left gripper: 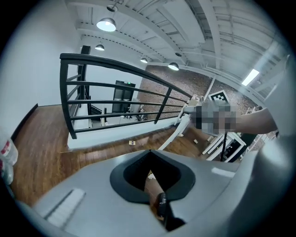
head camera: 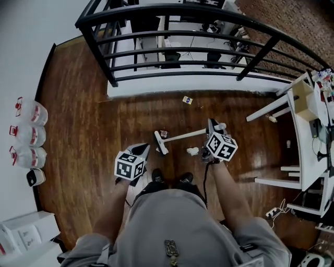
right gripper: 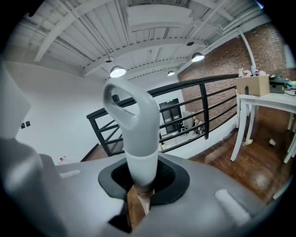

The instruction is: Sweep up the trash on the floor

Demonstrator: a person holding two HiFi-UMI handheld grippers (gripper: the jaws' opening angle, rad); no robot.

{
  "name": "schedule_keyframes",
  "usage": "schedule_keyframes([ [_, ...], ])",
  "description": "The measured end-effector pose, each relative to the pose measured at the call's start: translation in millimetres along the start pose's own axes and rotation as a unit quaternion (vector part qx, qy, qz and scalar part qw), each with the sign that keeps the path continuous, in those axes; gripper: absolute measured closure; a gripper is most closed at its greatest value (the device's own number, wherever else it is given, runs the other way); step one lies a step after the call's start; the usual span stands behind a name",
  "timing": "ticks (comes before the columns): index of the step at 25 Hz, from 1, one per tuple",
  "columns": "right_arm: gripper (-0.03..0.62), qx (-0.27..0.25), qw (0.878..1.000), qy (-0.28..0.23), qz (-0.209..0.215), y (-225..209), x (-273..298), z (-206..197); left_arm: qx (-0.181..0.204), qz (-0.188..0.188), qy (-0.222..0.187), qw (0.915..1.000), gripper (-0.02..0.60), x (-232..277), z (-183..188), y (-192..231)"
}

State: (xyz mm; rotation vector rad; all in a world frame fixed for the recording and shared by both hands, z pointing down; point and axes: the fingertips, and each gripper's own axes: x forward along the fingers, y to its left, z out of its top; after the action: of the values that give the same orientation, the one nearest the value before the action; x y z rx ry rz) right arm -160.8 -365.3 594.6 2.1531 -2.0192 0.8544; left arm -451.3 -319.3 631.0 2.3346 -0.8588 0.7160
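At the centre of the head view, the right gripper (head camera: 213, 130) (right gripper: 141, 180) was clamped on the broom (head camera: 182, 136) handle, its head low over the floor (head camera: 94, 130) to the left. Lower left, the left gripper (head camera: 143, 151) (left gripper: 152, 178) had its jaws drawn together on nothing. A white scrap (head camera: 193, 151) lay just beside the right gripper, and another piece (head camera: 187, 99) lay above, near the railing (head camera: 172, 36).

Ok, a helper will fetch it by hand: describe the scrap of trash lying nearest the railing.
Find the black railing at the wooden floor's far edge. Just before its white base lies a small scrap, yellowish with a dark patch, alone, unlike the white wad and reddish piece by the broom head.
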Motion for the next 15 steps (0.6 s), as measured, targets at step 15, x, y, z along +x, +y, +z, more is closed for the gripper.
schedule_keyframes([
  [15, 0.54, 0.056, 0.989, -0.048, -0.126, -160.2, -93.2, 34.7, 0.091, -0.095, 0.024, 0.991, 0.577, 86.0, 53.0, -113.3],
])
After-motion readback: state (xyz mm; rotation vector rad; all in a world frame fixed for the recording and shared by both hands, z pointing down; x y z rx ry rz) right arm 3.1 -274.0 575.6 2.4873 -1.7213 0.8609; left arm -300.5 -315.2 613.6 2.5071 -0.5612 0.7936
